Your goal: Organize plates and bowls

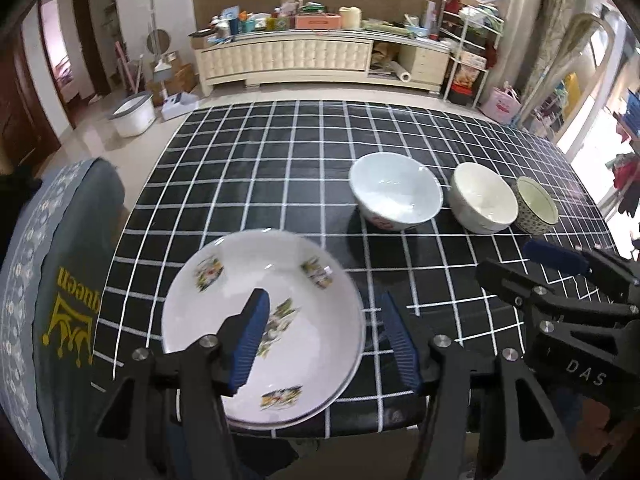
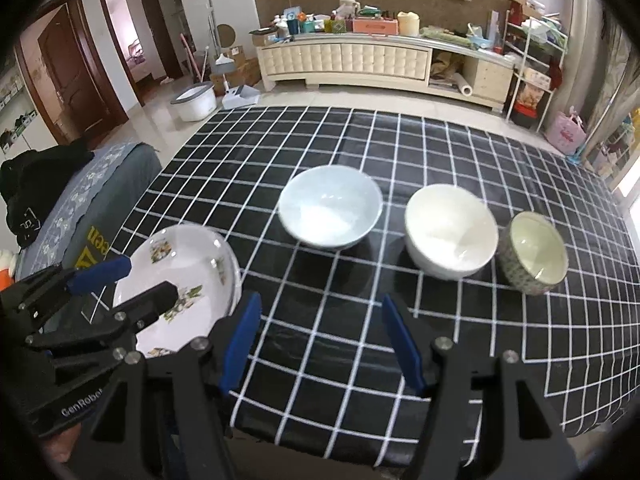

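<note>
— Plates and bowls, where were they?
— On a table [image 2: 360, 360] under a black cloth with a white grid. One flowered plate [image 1: 280, 288] sat at the near left corner. Three bowls stood in a row further right: a pale blue bowl [image 2: 330, 208], a white bowl [image 2: 450, 232] and a small patterned bowl [image 2: 534, 254], the last two touching.
— And the claws?
— Left gripper [image 1: 324, 336] hung over the plate's right edge, jaws apart, gripping nothing. Right gripper [image 2: 320, 340] was above bare cloth, jaws apart and empty.
— The room?
— A cream sideboard [image 2: 360, 60] heaped with clutter, a white tub [image 2: 196, 102] on the tiled floor, dark wooden doors [image 2: 72, 76] at left.
</note>
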